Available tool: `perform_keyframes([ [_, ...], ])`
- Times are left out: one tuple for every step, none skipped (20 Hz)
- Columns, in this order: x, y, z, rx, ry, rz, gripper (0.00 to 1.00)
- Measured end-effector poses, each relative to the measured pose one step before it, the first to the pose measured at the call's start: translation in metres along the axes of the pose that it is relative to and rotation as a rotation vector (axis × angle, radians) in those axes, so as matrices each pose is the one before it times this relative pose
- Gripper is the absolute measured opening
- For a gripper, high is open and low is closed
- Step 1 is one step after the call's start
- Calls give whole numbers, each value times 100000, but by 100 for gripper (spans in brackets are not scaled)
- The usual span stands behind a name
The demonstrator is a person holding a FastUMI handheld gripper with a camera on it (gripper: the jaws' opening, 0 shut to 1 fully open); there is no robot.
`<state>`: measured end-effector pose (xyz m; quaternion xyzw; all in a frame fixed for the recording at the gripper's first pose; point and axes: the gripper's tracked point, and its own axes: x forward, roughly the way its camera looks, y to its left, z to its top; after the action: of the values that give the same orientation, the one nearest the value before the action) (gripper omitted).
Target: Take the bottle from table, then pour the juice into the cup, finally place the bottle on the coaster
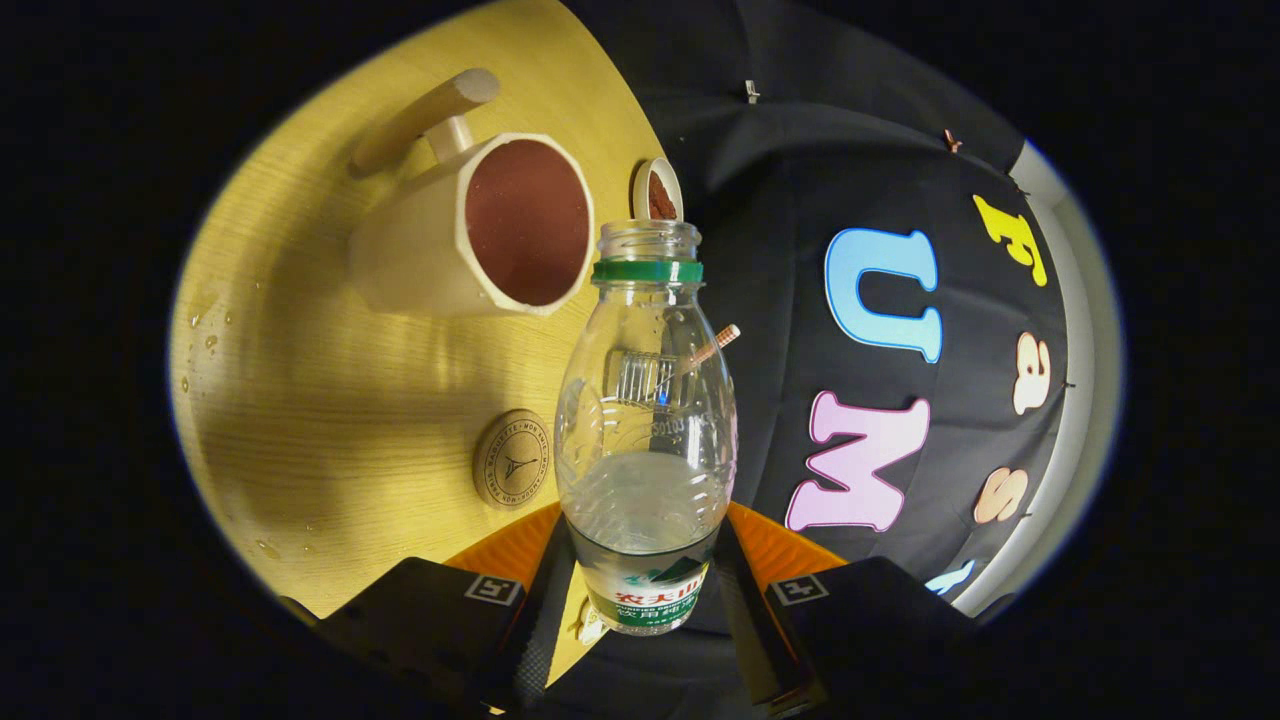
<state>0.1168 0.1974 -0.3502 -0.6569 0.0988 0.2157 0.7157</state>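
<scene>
Bottle (645, 420) clamped between fingers (745, 610), cup (480, 225) beyond

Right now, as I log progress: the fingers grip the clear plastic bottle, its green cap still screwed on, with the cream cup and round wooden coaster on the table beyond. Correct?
Not quite: the clear plastic bottle is uncapped, with only a green ring on its open neck, as the gripper view shows. The fingers do grip it, with the cream cup and round wooden coaster on the table beyond.

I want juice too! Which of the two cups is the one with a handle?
The big cream cup nearest the bottle has the long wooden handle. The small cup beyond shows none. The gripper is shut on the bottle.
</scene>
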Motion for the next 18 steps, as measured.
perform_keyframes([
  [41, 124, -88, -241, 97, 519, 75],
  [-52, 131, 63, -397, -9, 334, 75],
  [-18, -5, -88, -831, 131, -67, 75],
  [113, -99, 102, -1058, 202, -33, 75],
  [-98, 5, 13, -1209, 329, 27, 75],
  [119, -344, -149, -1247, 390, -95, 75],
  [68, -126, -70, -1013, 344, 18, 75],
  [-104, 7, -1, -586, 61, 161, 75],
  [77, 56, -66, -440, 198, 300, 75],
  [-55, 33, -13, -735, 339, -8, 75],
  [-22, -38, -43, -862, 260, -240, 75],
  [-49, 33, 43, -840, 306, -47, 75],
  [10, 49, 18, -735, 152, 83, 75],
  [62, -82, 61, -765, 141, -103, 75],
  [-58, -84, -37, -940, -62, -241, 75],
  [47, -89, 39, -1128, -54, -270, 75],
  [27, -24, 28, -1013, -10, -42, 75],
  [55, 85, -57, -987, 114, -161, 75],
])
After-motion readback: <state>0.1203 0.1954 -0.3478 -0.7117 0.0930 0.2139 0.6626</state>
